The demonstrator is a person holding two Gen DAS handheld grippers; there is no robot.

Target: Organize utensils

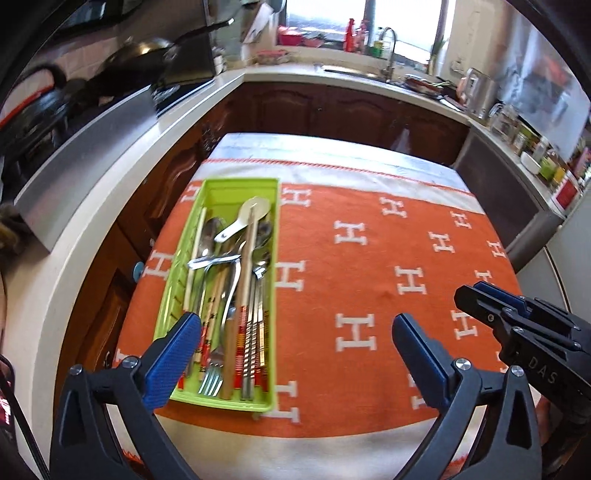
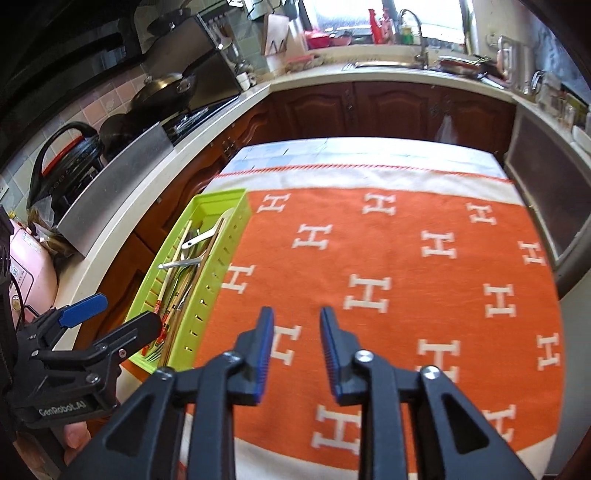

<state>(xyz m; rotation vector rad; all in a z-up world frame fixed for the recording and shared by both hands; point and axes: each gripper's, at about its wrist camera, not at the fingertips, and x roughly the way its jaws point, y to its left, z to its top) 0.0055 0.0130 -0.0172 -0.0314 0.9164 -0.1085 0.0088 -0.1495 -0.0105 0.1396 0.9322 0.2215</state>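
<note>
Slotted green plastic tray (image 1: 218, 192), mixed steel cutlery (image 1: 236, 280)

An orange blanket (image 1: 369, 280) with white H letters and a pale border covers the table. Dark wooden cabinets (image 2: 388, 107) run under a pale countertop (image 1: 92, 206) that wraps the room. On the left a wok (image 2: 162, 86) sits on the stove, with a black kettle (image 2: 66, 158) nearer. A pink appliance (image 2: 26, 266) stands at the near left. At the far end a tap (image 2: 417, 33) rises over the sink below a bright window (image 1: 325, 14), with red bottles (image 2: 376, 26) beside it.
</note>
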